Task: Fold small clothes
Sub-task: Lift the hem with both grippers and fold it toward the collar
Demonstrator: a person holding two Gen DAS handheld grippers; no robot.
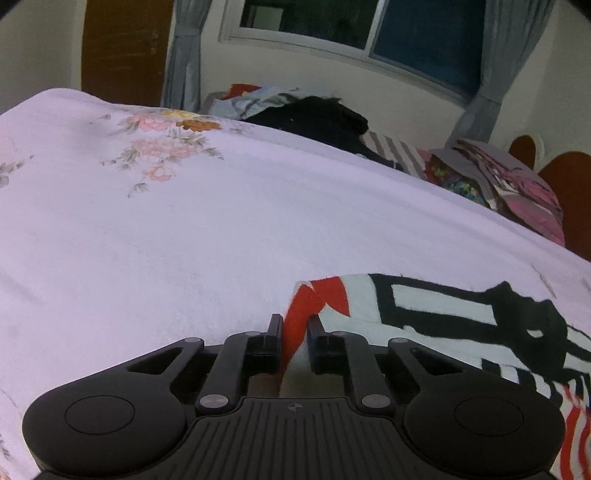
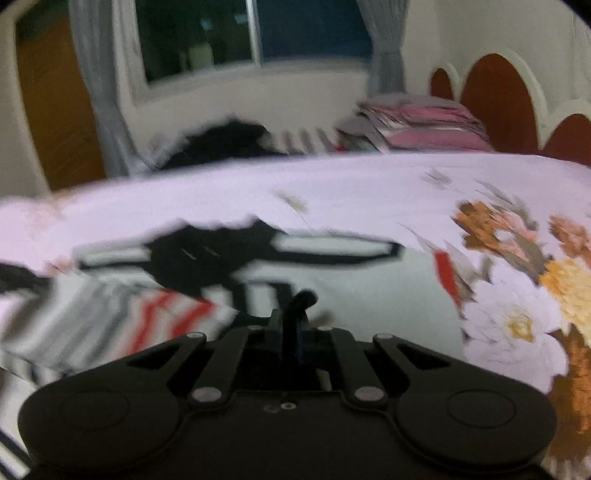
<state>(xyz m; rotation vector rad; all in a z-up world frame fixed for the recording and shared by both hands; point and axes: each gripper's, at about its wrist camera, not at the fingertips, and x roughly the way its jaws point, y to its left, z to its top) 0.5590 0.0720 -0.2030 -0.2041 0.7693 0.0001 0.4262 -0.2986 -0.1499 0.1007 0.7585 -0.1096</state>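
Observation:
A small white garment (image 1: 424,314) with black bands and red stripes lies on the pale floral bedsheet (image 1: 184,240). My left gripper (image 1: 294,325) has its jaws narrowed around the garment's red-striped left edge, pinching it. In the blurred right wrist view the same garment (image 2: 332,280) lies spread ahead. My right gripper (image 2: 293,317) is shut on a black fold of the garment that sticks up between its fingers.
A black garment (image 1: 317,122) and a pile of folded pink and patterned clothes (image 1: 509,184) lie at the bed's far edge. A brown and white headboard (image 2: 517,99) stands at right. A window with grey curtains (image 1: 351,26) and a wooden door (image 1: 122,51) lie beyond.

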